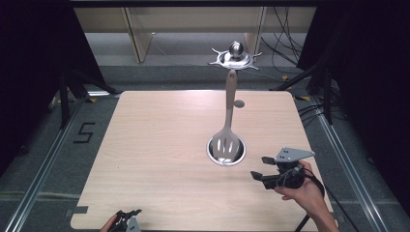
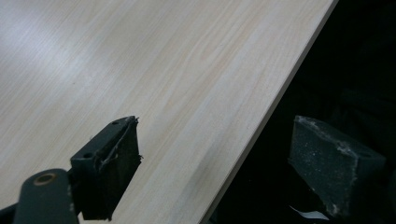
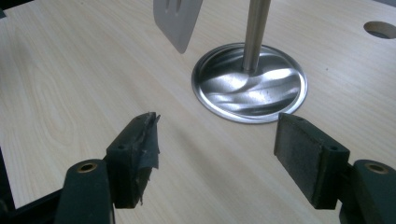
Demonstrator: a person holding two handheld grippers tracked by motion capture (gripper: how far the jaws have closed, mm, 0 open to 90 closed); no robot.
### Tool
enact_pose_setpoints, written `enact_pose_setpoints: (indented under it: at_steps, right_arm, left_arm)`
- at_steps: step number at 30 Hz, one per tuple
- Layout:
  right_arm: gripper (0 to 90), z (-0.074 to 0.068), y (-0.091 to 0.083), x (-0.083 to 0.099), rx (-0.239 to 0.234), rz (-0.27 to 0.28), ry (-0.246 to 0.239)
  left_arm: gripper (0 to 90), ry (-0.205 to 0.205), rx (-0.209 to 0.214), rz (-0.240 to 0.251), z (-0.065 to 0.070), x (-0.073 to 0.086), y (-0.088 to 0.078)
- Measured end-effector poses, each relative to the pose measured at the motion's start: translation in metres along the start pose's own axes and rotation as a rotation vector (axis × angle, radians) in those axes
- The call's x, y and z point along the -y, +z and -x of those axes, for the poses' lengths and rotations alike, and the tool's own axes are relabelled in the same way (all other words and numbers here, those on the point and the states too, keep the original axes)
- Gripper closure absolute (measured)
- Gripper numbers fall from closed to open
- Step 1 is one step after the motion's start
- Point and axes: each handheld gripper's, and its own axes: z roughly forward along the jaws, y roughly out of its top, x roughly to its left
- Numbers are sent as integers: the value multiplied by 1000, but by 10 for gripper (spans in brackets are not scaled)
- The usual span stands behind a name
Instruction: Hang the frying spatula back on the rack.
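A pale wooden table (image 1: pixel 159 145) sits in a dark room. On it stands a shiny metal stand with a round base (image 1: pixel 226 150) and a thin pole going straight up. At the top of the pole there is a ring of little hooks (image 1: pixel 235 58).

A silver slotted spatula with a pale handle (image 1: pixel 227 130) hangs from one hook. Its flat end with the long holes hangs just above the round base. In the right gripper view the spatula's flat end (image 3: pixel 177 18) hangs just beside the pole, and the round base (image 3: pixel 250 84) is close in front of the jaws.

The right gripper (image 1: pixel 258 166) is in a hand at the right side of the table, near the stand but not touching it. Its two black jaws are spread wide apart, with nothing between them (image 3: pixel 217 144).

The left gripper (image 1: pixel 126 220) is at the near edge of the table, well apart from the stand. Its jaws are spread wide too, and hold nothing (image 2: pixel 215 158). One jaw is over the wood and the other is past the table's edge.
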Motion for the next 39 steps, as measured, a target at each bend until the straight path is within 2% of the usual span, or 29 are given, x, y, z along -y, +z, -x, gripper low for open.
enact_pose_setpoints:
  at_steps: [3, 4, 5, 6, 7, 9, 10, 11, 12, 13, 14, 20, 22, 23, 24, 29, 30, 31, 32, 35, 38, 39]
  right_arm:
    - [313, 0, 1, 1, 0, 1, -10]
    - [312, -2, 1, 2, -11, -13, 9]
    - [311, -1, 2, 3, -8, -3, -18]
    - [310, -3, 2, 5, -9, -10, 0]
    - [309, -2, 3, 5, -8, -1, -20]
    - [309, -3, 4, 8, -14, -7, -20]
    - [309, -3, 4, 8, -14, -7, -20]
    - [309, -5, 5, 10, -14, -14, 3]
    - [309, -5, 5, 10, -14, -14, 3]
    - [309, -3, 7, 12, -11, -16, -19]
    - [309, -3, 7, 12, -11, -16, -19]
    - [307, -5, 9, 18, -13, -26, 16]
    - [306, -3, 11, 20, -20, -21, -15]
    - [306, -4, 10, 21, -15, -28, 4]
    - [306, -3, 11, 22, -16, -21, -25]
    - [301, -6, 11, 26, -4, -25, -3]
    - [301, -8, 11, 27, -2, -25, 17]
    - [299, -8, 11, 28, -5, -25, -10]
    - [298, -11, 11, 29, -6, -28, 16]
    - [294, -12, 11, 32, -2, -23, 1]
    - [290, -14, 11, 34, 0, -23, 16]
    - [288, -15, 11, 37, -1, -30, 12]
  left_arm:
    - [154, -10, -18, 7, -1, 0, 0]
    - [153, -9, -11, 6, -1, 0, -1]
    - [153, -4, -26, 4, -1, 1, 0]
    - [153, -6, -26, 6, -1, 0, 0]
    - [153, -6, -26, 7, 0, 0, 0]
    - [154, -19, -10, 17, 0, 0, -1]
    - [154, -13, -17, 11, 0, 0, -1]
    - [153, -12, -16, 11, 0, 0, -1]
    - [153, -12, -16, 11, 0, 0, -1]
    - [153, -7, -8, 5, -1, 0, -1]
    - [153, -3, -19, 4, -1, 0, 0]
    - [153, -11, -11, 9, 0, 0, 0]
    - [153, -10, -13, 9, 0, 0, 0]
    - [153, -11, -13, 9, 0, 0, 0]
    - [153, -10, -14, 9, 0, 0, 0]
    - [153, -6, -12, 6, 0, 0, 0]
    - [153, -5, -12, 5, 0, 0, 0]
    - [153, -5, -10, 5, 0, 0, 0]
    - [153, 0, 2, 0, 0, 0, 0]
    - [153, -1, 3, 0, 0, 0, 0]
    - [153, -7, 6, 1, 0, 0, 1]
    - [153, 2, 1, 0, 0, 0, 0]
